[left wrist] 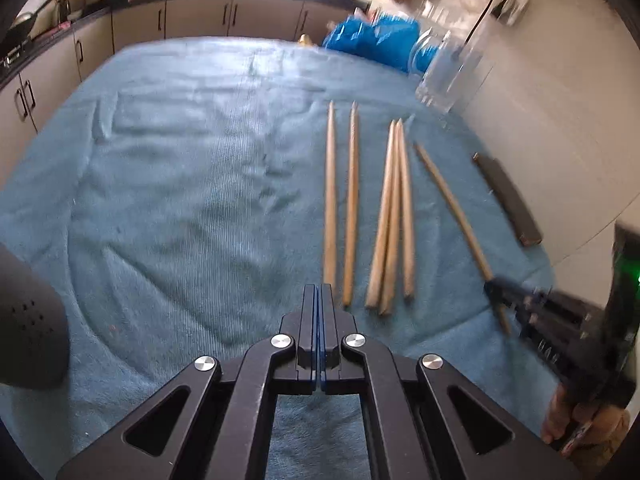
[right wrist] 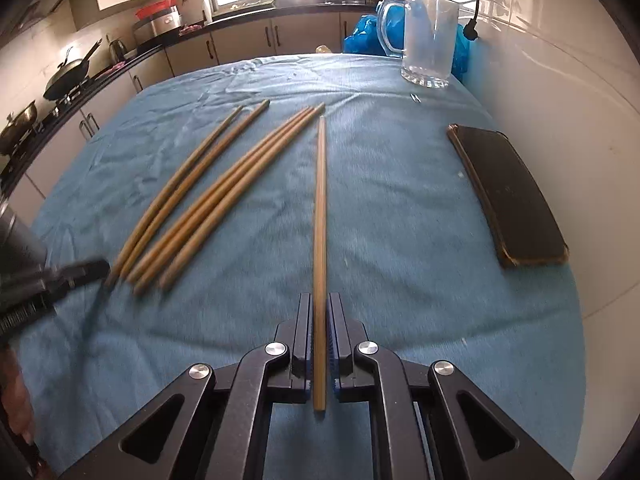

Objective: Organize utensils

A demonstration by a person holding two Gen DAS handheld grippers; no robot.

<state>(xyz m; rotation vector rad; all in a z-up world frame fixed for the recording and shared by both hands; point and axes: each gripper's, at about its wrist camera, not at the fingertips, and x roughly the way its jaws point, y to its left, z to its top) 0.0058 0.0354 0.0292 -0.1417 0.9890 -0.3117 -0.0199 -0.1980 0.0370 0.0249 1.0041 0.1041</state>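
The right tongs are clamped on a single wooden chopstick, which runs straight between the two blue-padded fingers and points away toward the far end of the worktop; its near end sits back between the black finger arms. The worktop is covered with a blue towel-like cloth. The left tongs are pressed together with nothing between them, hovering over the cloth just at the near end of the leftmost chopstick, as the left wrist view shows it. Five more chopsticks lie flat on the cloth to the left of the held one: two side by side as a loose pair, then three bunched together and touching along their length. All of them lie roughly lengthwise, tips pointing away. A clear glass mug with a handle stands upright near the far right corner of the cloth, well apart from the chopsticks, with blue plastic bags behind it. A dark flat rectangular object lies on the cloth near the right edge, next to the white tiled wall. In the left wrist view the right tongs appear blurred at the lower right, with a person's hand gripping the handle. Kitchen cabinets and pans on a stove stand in the background.
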